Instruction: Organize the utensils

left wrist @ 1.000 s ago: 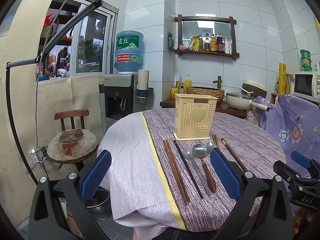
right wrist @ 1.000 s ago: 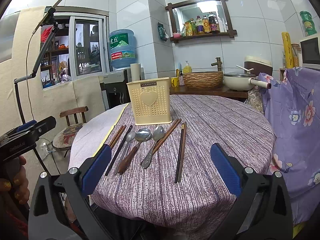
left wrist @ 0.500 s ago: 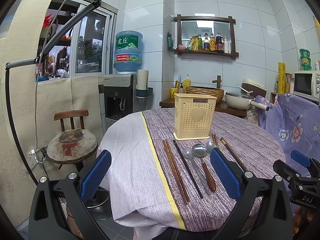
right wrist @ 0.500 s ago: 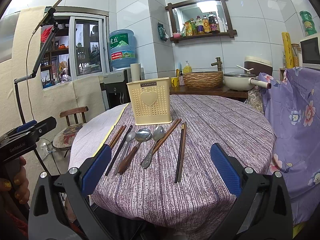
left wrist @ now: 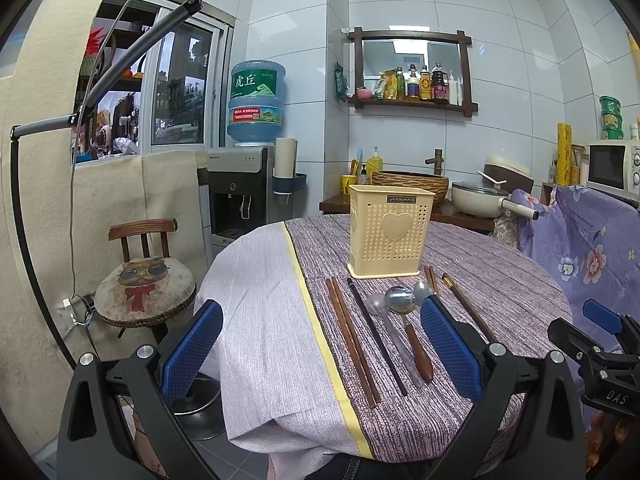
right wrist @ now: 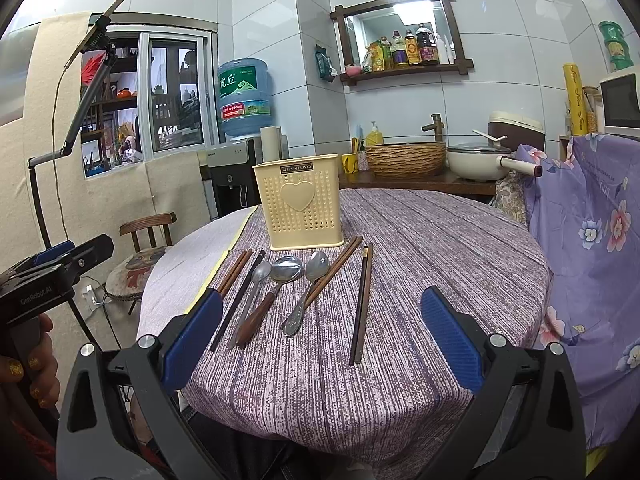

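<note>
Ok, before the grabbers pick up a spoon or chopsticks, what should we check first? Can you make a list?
1. Left gripper open and empty: ok.
2. Right gripper open and empty: ok.
3. Yellow holder standing upright on the table: ok.
4. Holder has room inside: cannot tell, its inside is hidden from both cameras.
5. Utensils lie flat in front of the holder, within view: three spoons, including the wooden-handled spoon, and the dark chopsticks: ok.
6. Pieces apart enough to grab one alone: not ok for the brown chopsticks, which touch a metal spoon.
</note>
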{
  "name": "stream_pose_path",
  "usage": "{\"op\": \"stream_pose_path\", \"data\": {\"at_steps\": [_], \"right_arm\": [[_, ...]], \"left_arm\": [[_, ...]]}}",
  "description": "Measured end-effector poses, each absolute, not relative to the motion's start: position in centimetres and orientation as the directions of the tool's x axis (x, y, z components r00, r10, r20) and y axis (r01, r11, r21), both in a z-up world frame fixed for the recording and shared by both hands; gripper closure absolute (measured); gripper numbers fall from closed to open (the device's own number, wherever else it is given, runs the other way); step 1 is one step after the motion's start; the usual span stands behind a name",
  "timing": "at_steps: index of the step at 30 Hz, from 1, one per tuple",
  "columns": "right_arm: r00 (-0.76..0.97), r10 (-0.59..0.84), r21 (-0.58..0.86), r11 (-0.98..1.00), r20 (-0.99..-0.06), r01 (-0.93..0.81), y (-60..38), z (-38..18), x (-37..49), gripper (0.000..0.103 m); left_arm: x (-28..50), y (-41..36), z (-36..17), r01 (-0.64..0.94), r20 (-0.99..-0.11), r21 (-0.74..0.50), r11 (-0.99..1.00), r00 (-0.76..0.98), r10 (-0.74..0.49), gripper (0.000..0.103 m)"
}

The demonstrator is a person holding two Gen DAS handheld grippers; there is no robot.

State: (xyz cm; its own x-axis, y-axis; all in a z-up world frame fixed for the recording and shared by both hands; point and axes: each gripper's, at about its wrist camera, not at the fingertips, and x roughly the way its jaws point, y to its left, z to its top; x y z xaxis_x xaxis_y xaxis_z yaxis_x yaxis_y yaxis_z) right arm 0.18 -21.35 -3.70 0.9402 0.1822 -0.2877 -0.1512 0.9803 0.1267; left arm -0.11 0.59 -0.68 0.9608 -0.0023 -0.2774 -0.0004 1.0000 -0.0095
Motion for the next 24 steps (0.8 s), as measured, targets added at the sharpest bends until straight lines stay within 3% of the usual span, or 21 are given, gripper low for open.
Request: {"op": "stream_pose_path", "data": {"at_steps": [24], "right_arm": [[0.938, 0.185, 0.130, 0.980, -0.292, -0.152, -21.46, -3.77, 0.21, 0.005]], "left_arm": [[0.16, 0.76, -0.75, -0.002, -0.284, -0.006, 1.000, 0.959, 0.001, 0.005]]}}
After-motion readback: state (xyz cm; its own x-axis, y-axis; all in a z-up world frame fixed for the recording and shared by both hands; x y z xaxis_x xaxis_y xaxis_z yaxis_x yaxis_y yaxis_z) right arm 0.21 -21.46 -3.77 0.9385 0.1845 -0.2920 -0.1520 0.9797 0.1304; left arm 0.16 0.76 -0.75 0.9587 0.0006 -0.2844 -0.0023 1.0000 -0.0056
